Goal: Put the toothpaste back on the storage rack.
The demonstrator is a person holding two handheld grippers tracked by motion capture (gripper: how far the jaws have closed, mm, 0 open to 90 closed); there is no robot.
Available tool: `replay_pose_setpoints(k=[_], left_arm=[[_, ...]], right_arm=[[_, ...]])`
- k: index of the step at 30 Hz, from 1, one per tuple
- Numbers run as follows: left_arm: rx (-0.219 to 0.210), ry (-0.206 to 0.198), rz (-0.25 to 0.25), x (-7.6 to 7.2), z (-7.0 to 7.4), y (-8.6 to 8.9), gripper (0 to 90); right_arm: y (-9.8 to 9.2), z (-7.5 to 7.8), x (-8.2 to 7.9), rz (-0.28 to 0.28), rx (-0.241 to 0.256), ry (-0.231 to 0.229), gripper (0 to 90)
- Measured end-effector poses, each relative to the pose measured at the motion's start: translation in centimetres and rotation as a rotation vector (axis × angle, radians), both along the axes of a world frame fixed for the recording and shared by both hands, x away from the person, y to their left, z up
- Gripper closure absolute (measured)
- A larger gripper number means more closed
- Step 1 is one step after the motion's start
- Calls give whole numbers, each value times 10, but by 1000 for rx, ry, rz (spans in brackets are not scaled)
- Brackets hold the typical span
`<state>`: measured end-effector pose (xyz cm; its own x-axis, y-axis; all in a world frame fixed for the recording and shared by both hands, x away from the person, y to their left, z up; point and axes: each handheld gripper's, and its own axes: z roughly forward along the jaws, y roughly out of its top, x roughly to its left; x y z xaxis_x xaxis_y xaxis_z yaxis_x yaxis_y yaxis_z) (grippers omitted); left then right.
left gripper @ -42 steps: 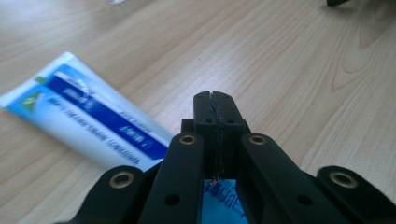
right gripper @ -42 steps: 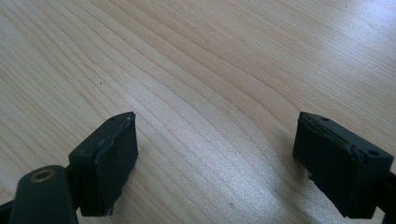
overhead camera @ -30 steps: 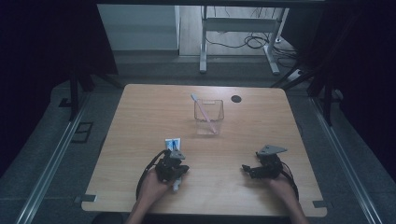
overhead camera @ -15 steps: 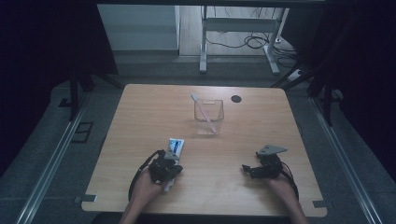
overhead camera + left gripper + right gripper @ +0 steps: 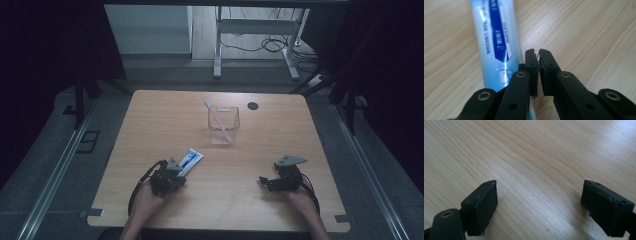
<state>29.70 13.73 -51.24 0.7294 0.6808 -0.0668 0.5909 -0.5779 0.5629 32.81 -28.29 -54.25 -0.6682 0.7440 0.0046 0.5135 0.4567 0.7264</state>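
A blue and white toothpaste tube [image 5: 190, 159] lies flat on the wooden table [image 5: 150, 125], front left of centre. My left gripper [image 5: 175, 169] sits at the tube's near end. In the left gripper view its jaws are shut with nothing between them, and the tube [image 5: 496, 42] runs along their left side and under the left jaw. My right gripper [image 5: 263, 180] rests low over bare wood at the front right, and its jaws stand wide open [image 5: 539, 197] with nothing between them. A clear cup [image 5: 223, 125] near the table's middle holds a pink toothbrush [image 5: 218, 120] that leans to the left.
A small black round disc [image 5: 253, 105] sits near the table's far edge, right of the cup. Dark floor and metal rails surround the table. A desk frame and cables stand beyond the far edge.
My left gripper has drawn back to the left and toward the person. The tube now lies a little ahead and to the right of it. The right gripper has stayed put.
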Motion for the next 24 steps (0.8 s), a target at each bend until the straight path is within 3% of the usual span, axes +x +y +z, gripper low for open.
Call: replay_pose_setpoints(k=[7,13,24], left_arm=[[4,-3,43,4,-1,16,839],[-11,-1,42,4,2,18,802],[-21,-27,20,11,19,23,618]], right_arm=[[0,0,0,0,0,0,140],[0,0,0,0,0,0,140],[0,0,0,0,-1,1,140]])
